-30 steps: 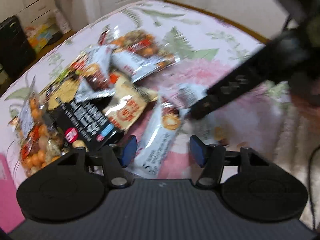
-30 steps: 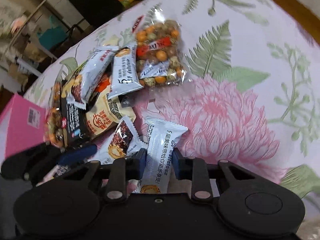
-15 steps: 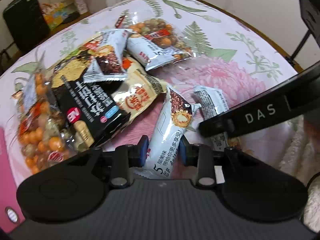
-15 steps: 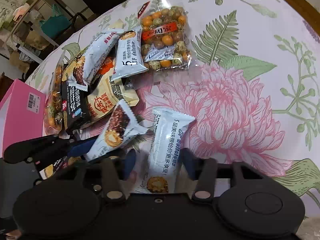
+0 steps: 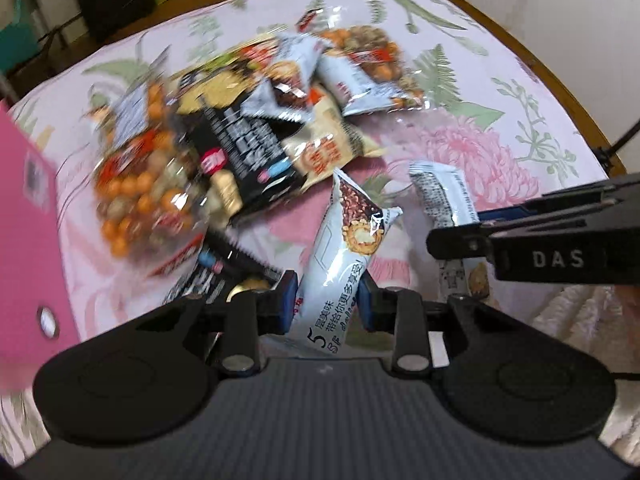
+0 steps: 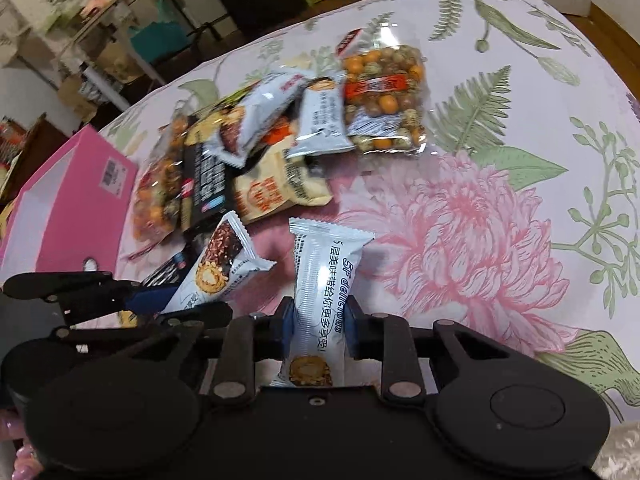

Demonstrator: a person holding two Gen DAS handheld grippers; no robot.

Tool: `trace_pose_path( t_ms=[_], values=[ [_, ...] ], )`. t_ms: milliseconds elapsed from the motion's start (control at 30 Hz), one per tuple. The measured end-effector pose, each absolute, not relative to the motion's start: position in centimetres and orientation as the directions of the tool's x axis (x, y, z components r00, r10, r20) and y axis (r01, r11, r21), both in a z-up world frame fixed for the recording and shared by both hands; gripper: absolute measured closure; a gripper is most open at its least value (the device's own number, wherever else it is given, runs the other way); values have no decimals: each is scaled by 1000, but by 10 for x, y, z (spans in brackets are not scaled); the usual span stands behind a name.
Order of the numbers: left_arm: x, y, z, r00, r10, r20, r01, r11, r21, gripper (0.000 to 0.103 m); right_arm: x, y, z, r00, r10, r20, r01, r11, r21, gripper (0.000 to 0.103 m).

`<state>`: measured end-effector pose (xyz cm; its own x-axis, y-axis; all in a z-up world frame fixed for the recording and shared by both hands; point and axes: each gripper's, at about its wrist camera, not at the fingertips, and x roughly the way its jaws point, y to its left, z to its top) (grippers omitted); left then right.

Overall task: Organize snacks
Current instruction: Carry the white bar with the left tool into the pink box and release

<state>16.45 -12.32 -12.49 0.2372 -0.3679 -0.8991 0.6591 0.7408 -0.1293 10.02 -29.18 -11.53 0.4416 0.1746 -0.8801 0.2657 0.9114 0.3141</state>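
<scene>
Left gripper [image 5: 327, 300] is clamped on a white wafer bar [image 5: 344, 256], blue pads pinching its lower half, printed end poking up toward the heap of snacks. Right gripper [image 6: 319, 326] is doing the same, jaws squeezed onto a second white wafer bar [image 6: 324, 292] with the blue lettering facing up. Both bars sit near the front of the flowered tablecloth [image 6: 500, 208], just clear of the pile: the black packet [image 5: 244, 152], the tan packet [image 6: 276, 188] and the clear bags of orange nuts [image 6: 382, 100] lie behind. A pink box [image 6: 76, 184] stands open at the left edge, probably where these go. Now the risks, as I read them: these wrappers are slick and puffed with air, so a pinch near one end could let a bar swivel or slide out on the way over. The two grippers are close together too, the right one's fingers crossing the left camera's view, so swinging both toward the box at once could knock them together. And the left view is smeared near the box, so judging its rim there looks tricky.
</scene>
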Motion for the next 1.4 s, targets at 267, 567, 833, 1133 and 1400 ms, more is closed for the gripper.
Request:
trace_pose_path(
  t_ms=[267, 567, 833, 1133, 1400],
  values=[
    [130, -103, -106, 250, -303, -920, 604, 791, -97, 73, 72, -278, -89, 467, 232, -853, 210, 908, 362, 73],
    [105, -51, -70, 227, -280, -933, 555, 824, -113, 74, 55, -248, -33, 440, 265, -858, 24, 952, 306, 73],
    [96, 2, -17, 278, -286, -917, 509, 853, -112, 74, 51, -200, 15, 429, 340, -836, -168, 940, 297, 73],
    [107, 65, 29, 403, -258, -878, 432, 899, -66, 74, 63, -129, 52, 449, 378, -810, -361, 906, 222, 73],
    [145, 108, 52, 516, -227, -826, 368, 930, -26, 74, 122, -86, 59, 455, 410, -791, -397, 888, 232, 73]
  ],
)
